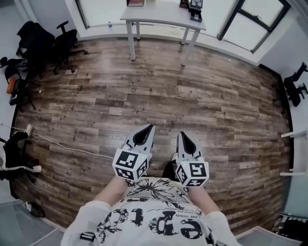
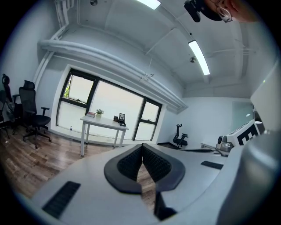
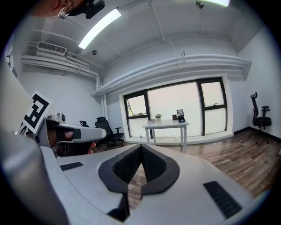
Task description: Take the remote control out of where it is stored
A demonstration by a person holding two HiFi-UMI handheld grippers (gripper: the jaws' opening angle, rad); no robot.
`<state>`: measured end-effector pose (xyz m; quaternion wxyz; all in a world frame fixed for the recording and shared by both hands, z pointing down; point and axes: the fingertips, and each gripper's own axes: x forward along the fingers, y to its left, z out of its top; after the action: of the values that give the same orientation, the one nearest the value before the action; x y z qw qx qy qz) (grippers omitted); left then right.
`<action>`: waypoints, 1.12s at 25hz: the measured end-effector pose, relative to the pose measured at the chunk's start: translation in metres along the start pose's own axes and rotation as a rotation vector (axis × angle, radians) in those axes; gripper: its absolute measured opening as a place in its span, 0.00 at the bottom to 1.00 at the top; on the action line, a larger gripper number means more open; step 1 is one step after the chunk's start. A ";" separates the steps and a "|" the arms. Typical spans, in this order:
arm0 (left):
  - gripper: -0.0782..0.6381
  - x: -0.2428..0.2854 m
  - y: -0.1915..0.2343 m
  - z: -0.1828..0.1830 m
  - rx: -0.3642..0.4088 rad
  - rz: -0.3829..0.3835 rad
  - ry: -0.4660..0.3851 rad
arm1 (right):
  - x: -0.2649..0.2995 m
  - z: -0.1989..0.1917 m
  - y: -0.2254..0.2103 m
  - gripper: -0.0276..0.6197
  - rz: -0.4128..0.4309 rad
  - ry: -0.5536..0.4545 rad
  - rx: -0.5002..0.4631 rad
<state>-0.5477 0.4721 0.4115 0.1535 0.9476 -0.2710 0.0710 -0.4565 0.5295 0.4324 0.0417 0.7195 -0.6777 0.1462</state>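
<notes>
No remote control shows in any view. My left gripper (image 1: 150, 126) and right gripper (image 1: 180, 134) are held side by side at waist height over the wooden floor, both pointing toward a white table (image 1: 159, 14) by the far windows. The left gripper (image 2: 142, 145) is shut, its black pads touching with nothing between them. My right gripper (image 3: 141, 146) is shut and empty too. On the table (image 2: 103, 123) lie a book (image 1: 136, 3) and a small black stand (image 1: 195, 9), with a little potted plant (image 3: 158, 116) beside them.
Black office chairs (image 1: 45, 41) cluster at the far left, and another chair (image 1: 294, 86) stands at the right wall. A white cable (image 1: 57, 144) runs across the floor on the left. White shelving (image 1: 296, 153) sits at the right edge.
</notes>
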 end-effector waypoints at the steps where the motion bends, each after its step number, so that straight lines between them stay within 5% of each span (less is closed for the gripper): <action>1: 0.12 0.012 -0.007 0.003 0.009 0.001 -0.004 | 0.003 0.006 -0.012 0.05 0.008 -0.012 -0.009; 6: 0.12 0.079 -0.049 0.026 0.055 0.003 -0.041 | 0.018 0.037 -0.089 0.05 0.028 -0.059 -0.024; 12: 0.12 0.161 -0.125 0.044 0.157 -0.126 -0.082 | 0.026 0.059 -0.187 0.05 0.019 -0.060 -0.018; 17: 0.12 0.225 -0.161 0.044 0.191 -0.114 -0.070 | 0.031 0.064 -0.249 0.05 0.013 -0.058 0.032; 28: 0.12 0.328 -0.128 0.048 0.146 -0.125 0.005 | 0.101 0.062 -0.316 0.05 -0.036 -0.031 0.079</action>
<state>-0.2006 0.3985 0.4056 0.0889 0.9711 -0.2051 0.0833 -0.1314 0.4409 0.4433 0.0055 0.7348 -0.6588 0.1611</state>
